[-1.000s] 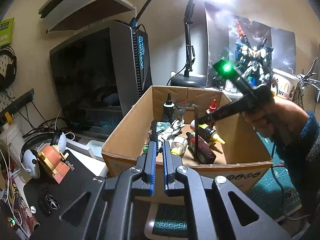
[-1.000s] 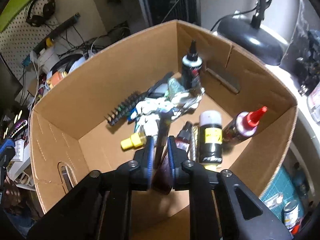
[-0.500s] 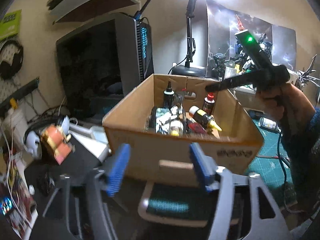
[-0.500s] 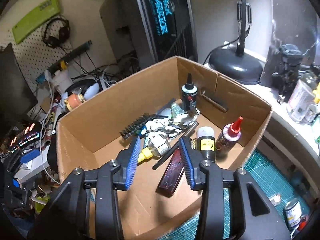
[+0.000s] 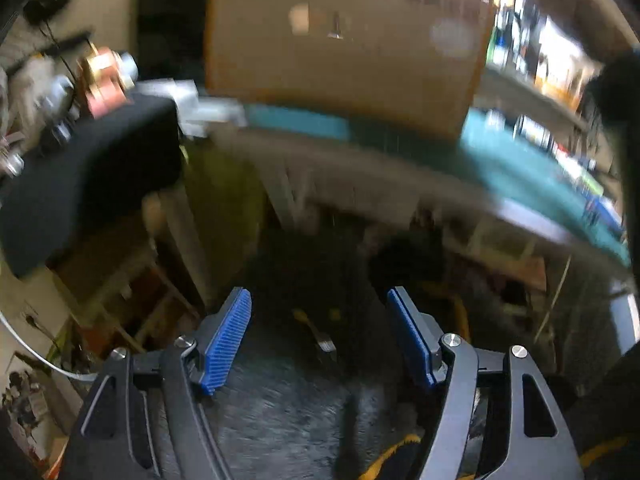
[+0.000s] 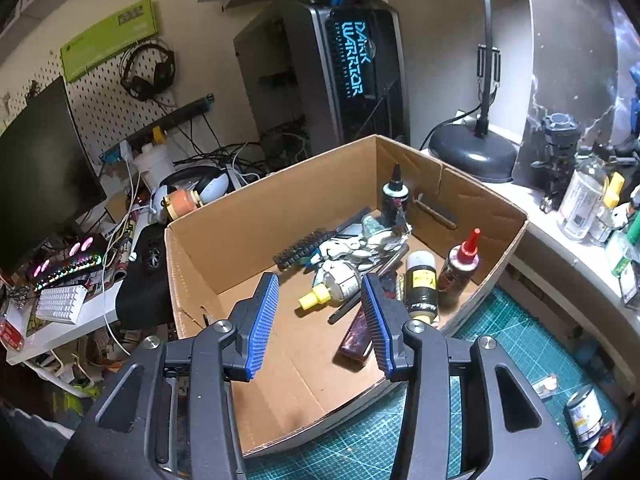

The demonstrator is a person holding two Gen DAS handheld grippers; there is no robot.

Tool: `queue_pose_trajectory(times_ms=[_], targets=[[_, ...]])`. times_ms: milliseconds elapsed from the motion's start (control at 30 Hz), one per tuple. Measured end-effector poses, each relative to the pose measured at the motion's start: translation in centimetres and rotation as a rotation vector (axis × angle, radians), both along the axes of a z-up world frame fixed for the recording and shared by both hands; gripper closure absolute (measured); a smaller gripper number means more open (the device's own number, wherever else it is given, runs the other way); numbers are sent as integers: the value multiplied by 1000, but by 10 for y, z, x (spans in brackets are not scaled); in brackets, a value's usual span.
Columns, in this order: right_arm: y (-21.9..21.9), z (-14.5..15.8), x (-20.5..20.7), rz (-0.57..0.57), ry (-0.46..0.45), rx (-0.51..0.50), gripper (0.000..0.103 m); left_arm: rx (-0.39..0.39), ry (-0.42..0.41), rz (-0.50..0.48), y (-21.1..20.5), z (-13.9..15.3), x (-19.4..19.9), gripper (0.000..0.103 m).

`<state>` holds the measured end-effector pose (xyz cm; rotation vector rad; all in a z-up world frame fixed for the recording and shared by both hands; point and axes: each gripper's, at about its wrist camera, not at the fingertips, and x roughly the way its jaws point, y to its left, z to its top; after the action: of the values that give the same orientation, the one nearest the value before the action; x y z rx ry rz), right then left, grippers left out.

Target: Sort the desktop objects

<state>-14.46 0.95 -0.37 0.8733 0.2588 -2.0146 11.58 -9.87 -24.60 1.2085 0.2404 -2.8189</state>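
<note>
- Cluttered hobby desk under lamplight: a green cutting mat [image 6: 500, 364] covers its near right part, with a pegboard, a dark monitor and a PC tower [image 6: 344, 68] behind.
- An open cardboard box [image 6: 224, 240] sits on the mat's left edge and holds the sorted things, bunched toward its far right corner: a red-capped bottle [image 6: 460, 264], a yellow-labelled bottle [image 6: 420, 284], a black dropper bottle [image 6: 395, 196], a yellow-nozzled bottle [image 6: 332, 284] and a dark red flat piece [image 6: 356, 336].
- Right gripper [image 6: 320, 320] hovers above the box's near side, jaws apart and empty.
- Left gripper [image 5: 318, 340] points below the desk edge in a badly blurred view, jaws wide apart, nothing between them.
- Risk, as I judge it: a small paint jar [image 6: 584, 412] stands by the mat's near right corner, and a careless reach could knock it off the desk.
- Upright bottles crowd together; dropping more in could topple them.
</note>
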Motion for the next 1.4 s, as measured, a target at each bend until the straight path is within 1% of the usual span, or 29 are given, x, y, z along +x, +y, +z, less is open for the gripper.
queue_pose_trajectory(times_ms=[33,100,133,167,200,267,333,367,400,467,633,700,767,800,867,933,1000,1067,1100,1133,1200,1300,1367,1400], targets=[[0,-1,2,3,0,4,62,5,-34,-1,2,-10,-5,48],[0,-3,5,14,-3,10,62,20,-93,1,5,-25,-11,55],[0,-4,7,18,-2,12,62,25,-107,-1,5,-31,-12,56],[1,-5,7,19,-2,11,62,27,-119,-3,6,-35,-13,57],[2,-6,7,19,-2,9,62,25,-127,-5,9,-38,-13,62],[3,-8,5,12,-7,10,62,25,-131,-11,10,-40,-13,64],[4,-11,2,5,-14,10,62,25,-138,-5,8,-42,-17,70],[5,-12,1,4,-18,10,62,27,-142,-1,7,-43,-19,75],[5,-13,0,2,-20,10,62,32,-144,1,5,-43,-21,83],[6,-15,-2,1,-24,9,62,47,-147,4,3,-42,-24,85],[10,-18,-4,0,-32,6,62,117,-142,6,-7,-29,-16,88],[13,-18,-5,-4,-33,6,62,135,-118,7,-11,-16,-9,90],[16,-18,-5,-4,-35,7,62,120,-85,-6,-10,4,-1,90],[17,-18,-5,-6,-35,8,62,99,-69,-20,-8,15,2,90],[20,-17,-5,-11,-36,2,62,65,-55,-39,-5,28,5,91],[21,-15,-6,-16,-37,-7,62,64,-66,-47,-4,27,2,91],[22,-13,-5,-17,-39,-18,62,84,-63,-29,-4,23,2,91],[21,-12,-2,-5,-33,-13,62,101,-30,-13,-5,28,6,94],[20,-12,0,1,-30,-6,62,95,-10,-11,-5,34,8,96],[19,-12,2,6,-27,2,62,72,6,-17,-4,43,10,97],[18,-12,4,13,-24,10,62,38,31,-25,-3,57,13,98],[20,-11,4,8,-28,-4,62,44,30,-19,-7,58,12,98],[21,-10,5,6,-31,-12,62,62,2,-23,-9,51,9,98],[22,-10,6,6,-29,-12,62,76,2,-15,-10,47,9,98]])
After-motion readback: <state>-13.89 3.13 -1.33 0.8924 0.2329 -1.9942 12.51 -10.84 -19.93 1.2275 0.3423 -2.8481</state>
